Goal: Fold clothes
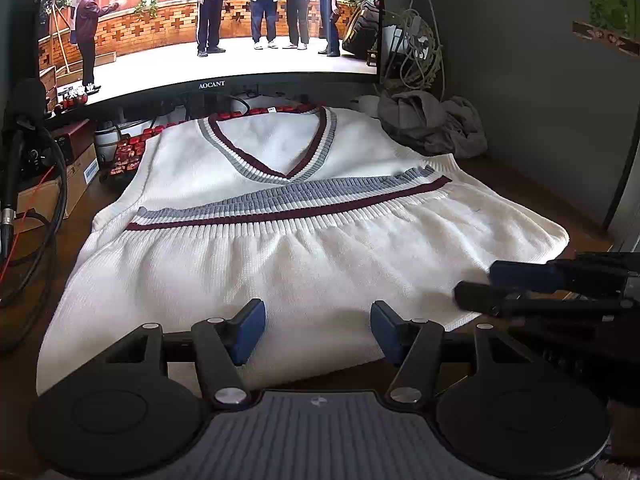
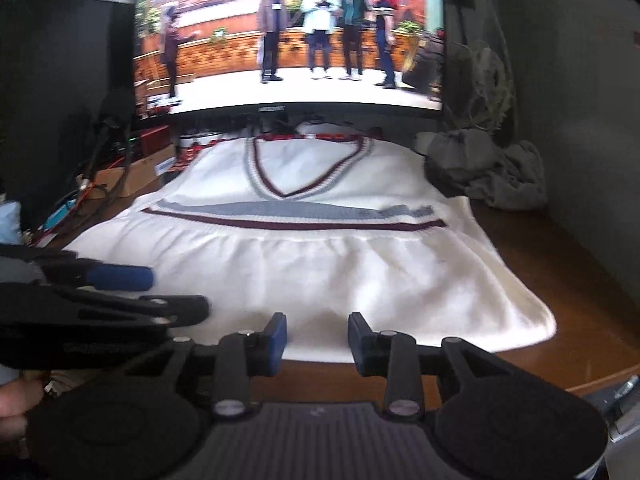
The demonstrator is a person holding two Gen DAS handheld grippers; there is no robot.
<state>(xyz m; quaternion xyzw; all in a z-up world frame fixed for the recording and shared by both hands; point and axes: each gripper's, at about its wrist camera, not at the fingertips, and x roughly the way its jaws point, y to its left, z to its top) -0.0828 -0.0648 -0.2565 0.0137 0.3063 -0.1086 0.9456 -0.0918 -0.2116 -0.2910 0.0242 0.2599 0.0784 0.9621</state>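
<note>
A white knit vest (image 1: pixel 304 248) with maroon and grey stripes lies on the wooden desk, folded so its hem band crosses just below the V-neck. My left gripper (image 1: pixel 318 330) is open over the near folded edge, nothing between its blue pads. The right gripper (image 1: pixel 484 286) reaches in sideways from the right, its fingers over the vest's near right corner. In the right wrist view the vest (image 2: pixel 320 264) lies ahead, and my right gripper (image 2: pixel 317 338) stands open at its near edge. The left gripper (image 2: pixel 144 292) shows at the left.
A large monitor (image 1: pixel 212 20) stands behind the vest, with a red-keyed keyboard (image 1: pixel 132 148) partly under the collar. A crumpled grey garment (image 1: pixel 436 128) lies at the back right. Cables and boxes (image 1: pixel 40 184) crowd the left side. A wall closes the right side.
</note>
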